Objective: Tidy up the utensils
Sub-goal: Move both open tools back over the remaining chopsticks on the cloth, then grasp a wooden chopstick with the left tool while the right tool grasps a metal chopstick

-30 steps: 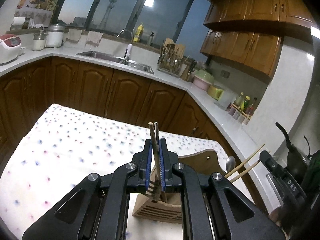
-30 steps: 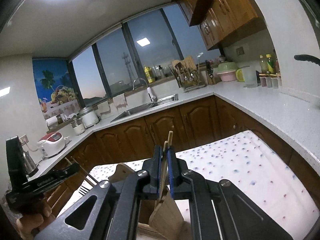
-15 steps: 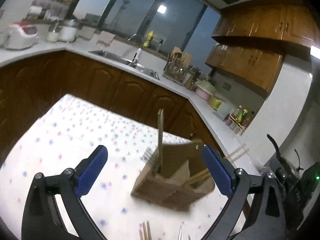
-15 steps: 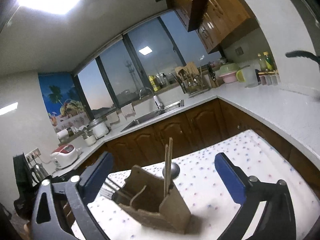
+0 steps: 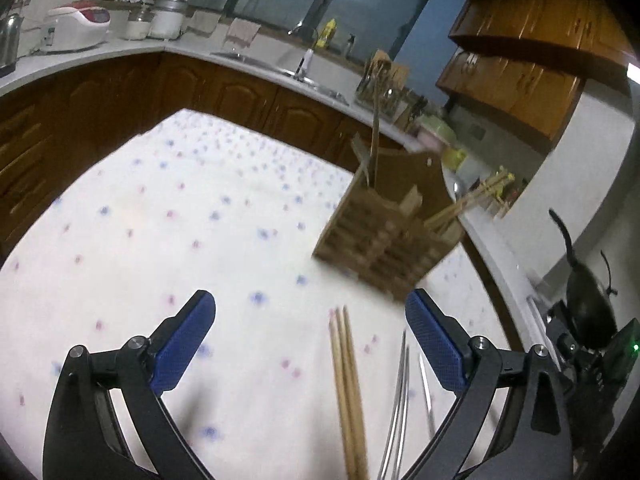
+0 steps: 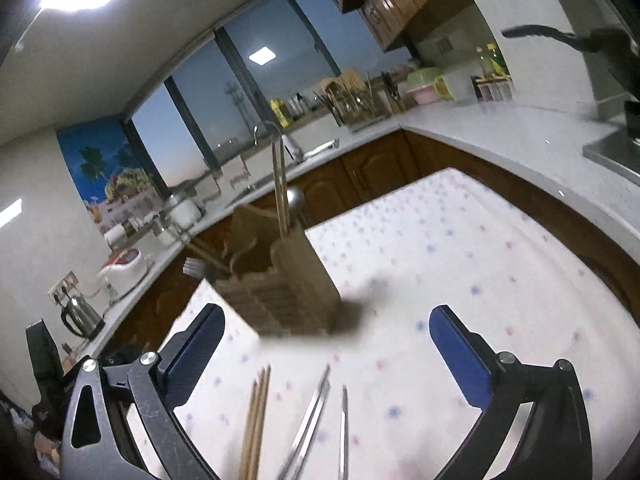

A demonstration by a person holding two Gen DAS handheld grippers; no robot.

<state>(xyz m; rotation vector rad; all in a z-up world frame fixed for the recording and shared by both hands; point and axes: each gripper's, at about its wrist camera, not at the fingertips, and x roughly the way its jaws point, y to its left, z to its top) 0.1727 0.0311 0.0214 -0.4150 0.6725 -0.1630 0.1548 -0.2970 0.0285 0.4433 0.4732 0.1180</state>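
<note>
A wooden utensil holder [image 5: 384, 228] [image 6: 276, 284] stands on the dotted tablecloth, with chopsticks [image 5: 375, 136] [image 6: 280, 188] upright in it and a spoon [image 6: 295, 197] behind. My left gripper [image 5: 310, 340] is open and empty, well back from the holder. Wooden chopsticks [image 5: 349, 392] and metal chopsticks [image 5: 400, 404] lie on the cloth between its fingers. My right gripper [image 6: 326, 344] is also open and empty. Below it lie the wooden chopsticks [image 6: 256, 420] and the metal chopsticks [image 6: 312, 424]. The picture is blurred.
The table [image 5: 160, 208] with its dotted cloth sits among dark wood cabinets and a white counter [image 6: 520, 136]. A sink [image 5: 280, 68], a dish rack [image 6: 352, 104], a rice cooker [image 5: 76, 28] and a kettle [image 6: 80, 316] stand on the counter. A black pan [image 5: 588, 304] sits at right.
Both grippers let go of chopsticks into the holder, opened wide, then drew back and sank. Loose wooden and metal chopsticks on the cloth have come into view.
</note>
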